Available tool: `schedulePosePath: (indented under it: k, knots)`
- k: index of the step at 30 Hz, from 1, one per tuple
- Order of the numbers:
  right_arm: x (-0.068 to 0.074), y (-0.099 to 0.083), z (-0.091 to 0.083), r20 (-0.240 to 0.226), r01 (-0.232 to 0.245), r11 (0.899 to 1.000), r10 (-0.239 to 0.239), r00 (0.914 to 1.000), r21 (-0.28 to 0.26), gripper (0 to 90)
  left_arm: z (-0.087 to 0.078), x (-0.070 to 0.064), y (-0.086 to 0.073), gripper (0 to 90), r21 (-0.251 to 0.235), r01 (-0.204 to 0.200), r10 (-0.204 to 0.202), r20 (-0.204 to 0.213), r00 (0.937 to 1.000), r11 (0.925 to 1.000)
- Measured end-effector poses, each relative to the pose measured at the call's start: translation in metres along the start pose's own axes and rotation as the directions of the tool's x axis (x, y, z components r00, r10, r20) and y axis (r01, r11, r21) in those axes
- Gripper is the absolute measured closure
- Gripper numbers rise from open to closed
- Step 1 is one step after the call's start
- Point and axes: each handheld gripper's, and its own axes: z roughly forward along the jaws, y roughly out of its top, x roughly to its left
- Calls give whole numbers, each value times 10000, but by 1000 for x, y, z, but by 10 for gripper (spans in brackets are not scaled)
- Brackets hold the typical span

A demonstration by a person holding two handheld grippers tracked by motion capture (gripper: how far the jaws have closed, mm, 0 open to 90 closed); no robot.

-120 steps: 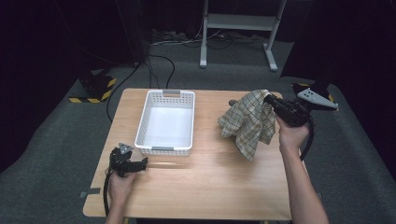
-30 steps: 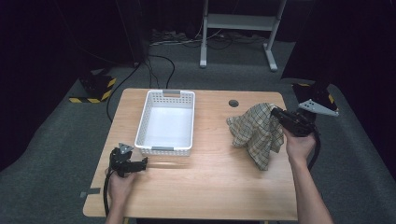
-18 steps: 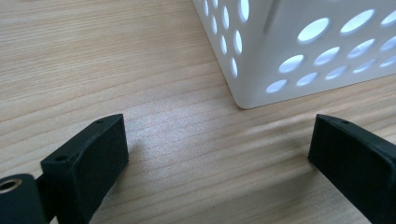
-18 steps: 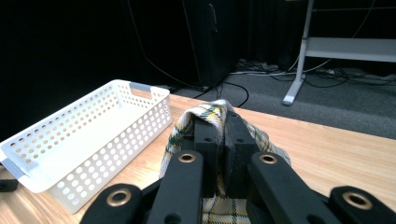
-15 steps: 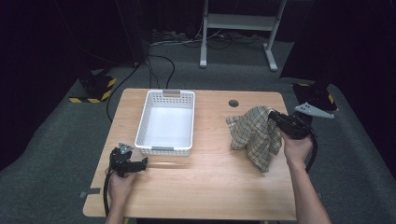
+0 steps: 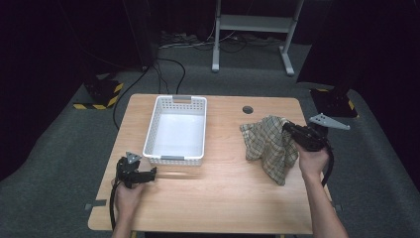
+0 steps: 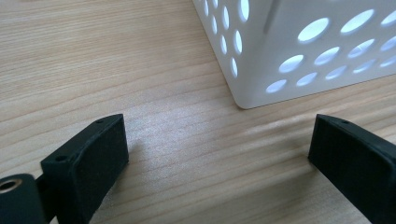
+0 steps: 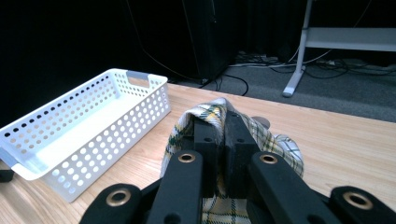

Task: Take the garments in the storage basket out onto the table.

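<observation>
We saw the white perforated plastic basket (image 6: pixel 176 130) on the light wooden table (image 6: pixel 213 198). Right of the basket, the right gripper (image 6: pixel 289 130) was clenched on the yellow checked cloth (image 6: pixel 267 144). Near the basket's front-left corner, the left gripper (image 6: pixel 151 172) rested spread wide, grasping nothing.

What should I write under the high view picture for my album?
Right gripper lifts a checked cloth beside a white basket.
</observation>
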Motion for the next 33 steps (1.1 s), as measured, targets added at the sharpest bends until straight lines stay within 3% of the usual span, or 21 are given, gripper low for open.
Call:
schedulePosePath:
  k: [33]
  knots:
    - [-2,-35,11,67,-327,9977,324,9995,598,866,0,0,0,49,3,-4,4,0,10000,10000]
